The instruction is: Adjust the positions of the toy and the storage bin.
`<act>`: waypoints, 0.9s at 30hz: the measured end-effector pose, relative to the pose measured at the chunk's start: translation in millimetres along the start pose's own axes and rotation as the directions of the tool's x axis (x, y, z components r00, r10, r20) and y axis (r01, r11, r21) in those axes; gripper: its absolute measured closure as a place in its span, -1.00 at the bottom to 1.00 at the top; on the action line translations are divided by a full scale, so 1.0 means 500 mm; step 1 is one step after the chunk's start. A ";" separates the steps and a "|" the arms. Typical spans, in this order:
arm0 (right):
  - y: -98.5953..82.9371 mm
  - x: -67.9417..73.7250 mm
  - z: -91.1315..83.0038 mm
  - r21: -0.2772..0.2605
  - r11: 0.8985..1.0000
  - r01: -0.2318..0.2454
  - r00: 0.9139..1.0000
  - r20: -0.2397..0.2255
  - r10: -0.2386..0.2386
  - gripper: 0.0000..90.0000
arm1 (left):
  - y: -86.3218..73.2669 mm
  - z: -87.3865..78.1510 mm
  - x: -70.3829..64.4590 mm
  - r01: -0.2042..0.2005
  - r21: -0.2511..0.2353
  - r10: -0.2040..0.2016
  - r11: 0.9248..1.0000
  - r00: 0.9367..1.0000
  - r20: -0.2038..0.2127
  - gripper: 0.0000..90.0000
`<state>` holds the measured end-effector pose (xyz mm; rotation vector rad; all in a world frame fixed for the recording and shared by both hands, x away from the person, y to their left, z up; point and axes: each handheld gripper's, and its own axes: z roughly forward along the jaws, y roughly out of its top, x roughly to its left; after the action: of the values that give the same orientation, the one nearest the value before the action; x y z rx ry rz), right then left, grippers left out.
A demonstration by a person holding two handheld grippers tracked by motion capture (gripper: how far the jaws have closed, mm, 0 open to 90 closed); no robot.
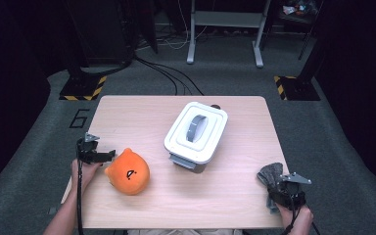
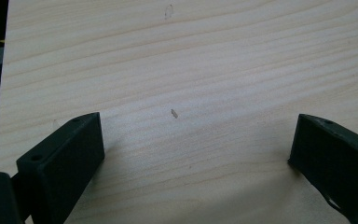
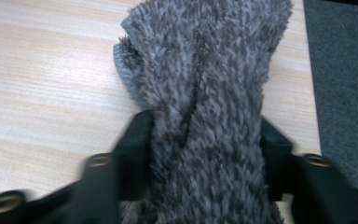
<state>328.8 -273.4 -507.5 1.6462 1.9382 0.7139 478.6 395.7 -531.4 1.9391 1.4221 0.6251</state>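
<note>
Two hand-held grippers at work: right hand-held gripper (image 1: 285, 195) clamped on grey fuzzy cloth (image 3: 205, 93) at near right corner of worktop (image 1: 142, 110); left hand-held gripper (image 2: 196, 154) wide apart, empty, near left, just beside orange plush toy (image 1: 129, 172). Probably early: cloth just picked up. Next, likely: lift cloth clear, carry toward white lidded box (image 1: 196, 131) at centre. Counted: one cloth, one plush toy, one box

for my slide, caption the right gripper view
Right gripper shut on a fuzzy grey cloth near the edge of the wooden table.
</note>
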 end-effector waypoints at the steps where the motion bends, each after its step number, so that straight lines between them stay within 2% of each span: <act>1: 0.003 0.000 -0.003 0.001 1.000 -0.003 1.000 0.010 0.003 -0.34 | 0.000 0.000 0.000 0.001 0.001 -0.001 1.000 1.000 0.001 -0.95; 3: 0.010 -0.002 -0.010 -0.006 1.000 -0.005 1.000 0.012 0.005 -0.56 | 0.000 0.000 0.000 0.000 0.000 0.000 1.000 1.000 0.000 -0.94; 6: 0.022 0.000 -0.021 -0.021 1.000 -0.001 1.000 0.008 0.001 -0.68 | 0.000 0.000 0.000 0.000 0.001 0.000 1.000 1.000 0.001 -0.94; 11: 0.046 0.012 -0.035 -0.049 0.999 0.021 1.000 -0.004 -0.021 -0.69 | 0.000 0.000 0.000 0.000 0.000 0.000 1.000 1.000 0.001 -0.95; 17: 0.082 0.039 -0.038 -0.075 0.996 0.047 0.998 -0.048 -0.051 -0.70 | 0.000 0.000 0.000 0.000 0.000 0.000 1.000 1.000 0.001 -0.94; 27: 0.158 0.090 -0.010 -0.118 0.990 0.075 0.987 -0.130 -0.090 -0.69 | 0.000 0.000 0.000 -0.003 0.000 0.003 1.000 1.000 0.003 -0.94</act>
<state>376.4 -218.6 -452.2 1.4749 2.0070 0.9054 478.5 395.6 -531.4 1.9419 1.4174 0.6236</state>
